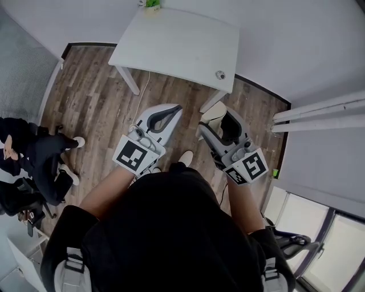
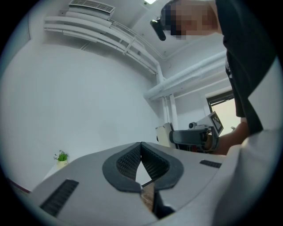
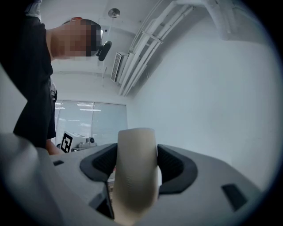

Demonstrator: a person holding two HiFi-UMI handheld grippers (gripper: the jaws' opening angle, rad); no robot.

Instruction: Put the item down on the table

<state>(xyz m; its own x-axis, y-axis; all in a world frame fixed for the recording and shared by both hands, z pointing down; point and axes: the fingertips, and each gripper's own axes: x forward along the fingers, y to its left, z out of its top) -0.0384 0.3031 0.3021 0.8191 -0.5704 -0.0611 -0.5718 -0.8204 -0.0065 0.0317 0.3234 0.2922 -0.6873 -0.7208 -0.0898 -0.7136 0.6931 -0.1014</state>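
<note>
My right gripper [image 3: 137, 152] is clamped on a smooth cream-coloured item [image 3: 136, 176], one jaw pressed to each side of it. I hold it in the air over the wooden floor [image 1: 102, 102], just short of the near right corner of the white tabletop [image 1: 177, 45]. My left gripper [image 2: 141, 145] carries nothing, its jaw tips meeting. A small green plant [image 1: 151, 4] stands at the tabletop's far edge. White walls surround us, with windows on my right.
</note>
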